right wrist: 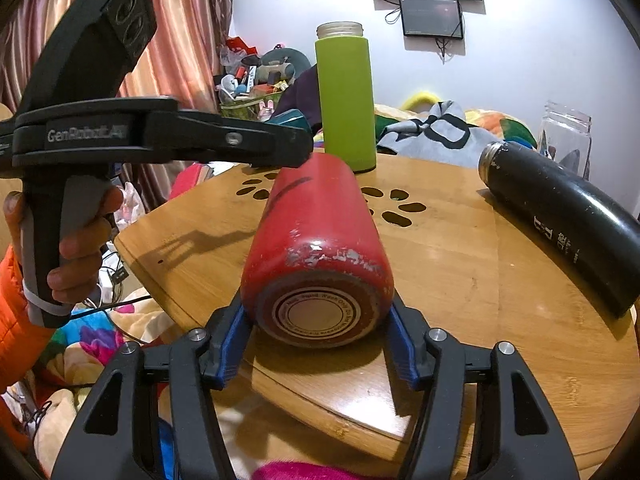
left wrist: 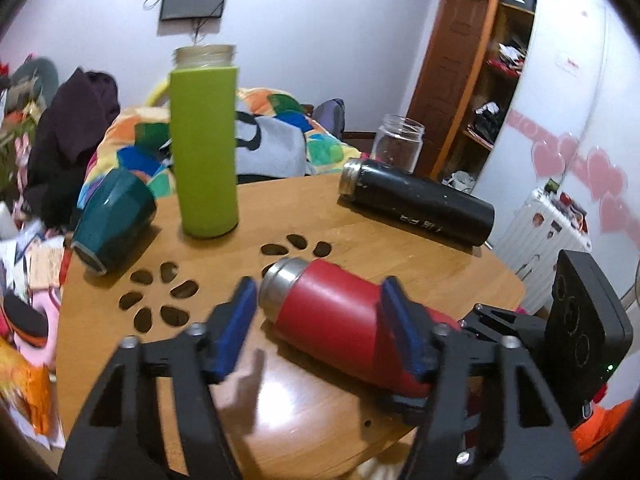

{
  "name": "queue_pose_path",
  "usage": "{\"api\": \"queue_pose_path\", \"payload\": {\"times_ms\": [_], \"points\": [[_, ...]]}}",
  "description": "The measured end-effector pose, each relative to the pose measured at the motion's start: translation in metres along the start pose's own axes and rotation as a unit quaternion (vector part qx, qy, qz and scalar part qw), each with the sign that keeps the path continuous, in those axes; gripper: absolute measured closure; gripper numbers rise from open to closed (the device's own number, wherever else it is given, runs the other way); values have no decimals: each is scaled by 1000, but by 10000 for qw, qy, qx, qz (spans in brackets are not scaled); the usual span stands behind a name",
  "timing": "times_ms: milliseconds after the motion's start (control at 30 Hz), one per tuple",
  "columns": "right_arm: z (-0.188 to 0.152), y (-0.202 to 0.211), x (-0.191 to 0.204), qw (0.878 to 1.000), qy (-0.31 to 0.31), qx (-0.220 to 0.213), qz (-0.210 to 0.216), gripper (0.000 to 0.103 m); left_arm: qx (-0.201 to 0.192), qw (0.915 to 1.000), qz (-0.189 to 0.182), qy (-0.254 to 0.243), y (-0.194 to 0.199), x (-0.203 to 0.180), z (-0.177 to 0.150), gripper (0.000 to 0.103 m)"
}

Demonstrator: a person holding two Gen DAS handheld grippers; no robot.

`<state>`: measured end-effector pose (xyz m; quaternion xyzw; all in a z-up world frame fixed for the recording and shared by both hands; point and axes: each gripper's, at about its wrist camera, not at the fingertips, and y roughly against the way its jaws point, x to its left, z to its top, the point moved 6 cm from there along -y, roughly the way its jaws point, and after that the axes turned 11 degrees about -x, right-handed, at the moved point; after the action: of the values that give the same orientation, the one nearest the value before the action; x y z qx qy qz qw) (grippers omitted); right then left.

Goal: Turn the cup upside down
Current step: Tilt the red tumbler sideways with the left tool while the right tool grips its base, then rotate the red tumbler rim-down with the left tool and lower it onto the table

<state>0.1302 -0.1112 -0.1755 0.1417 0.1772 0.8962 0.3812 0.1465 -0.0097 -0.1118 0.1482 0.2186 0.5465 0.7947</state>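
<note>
The right tool (right wrist: 318, 340) is clamping the red flask's (right wrist: 320, 236) base as it is lying on the worktop (right wrist: 460, 248). The left tool (left wrist: 316, 312) is standing apart, straddling the flask's body (left wrist: 332, 312) toward 12 o'clock.

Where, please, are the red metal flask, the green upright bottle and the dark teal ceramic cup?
Red metal flask (right wrist: 320, 224), right wrist view, upper side of its body.
Green upright bottle (left wrist: 204, 152), left wrist view, middle of its sleeve.
Dark teal ceramic cup (left wrist: 116, 216), left wrist view, its side wall.

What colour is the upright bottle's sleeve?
Lime green, with a pale threaded neck above; the green bottle shows best in the right wrist view.
</note>
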Motion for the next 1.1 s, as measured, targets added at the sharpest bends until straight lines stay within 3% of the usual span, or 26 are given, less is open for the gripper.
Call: {"api": "queue_pose_path", "payload": {"times_ms": [67,233,600,1100], "points": [[2,3,0,9999,44,-74,-66,47,47,9999,-90,-71,-6,-4,1,66],[15,18,0,9990,54,-424,-139,47,-112,9996,-239,-84,-6,-12,8,80],[55,39,0,9935,177,-1075,-335,48,-278,9991,-315,26,-6,-8,25,90],[74,13,-5,9947,100,-906,-470,48,-202,9985,-245,446,-23,20,21,92]]}}
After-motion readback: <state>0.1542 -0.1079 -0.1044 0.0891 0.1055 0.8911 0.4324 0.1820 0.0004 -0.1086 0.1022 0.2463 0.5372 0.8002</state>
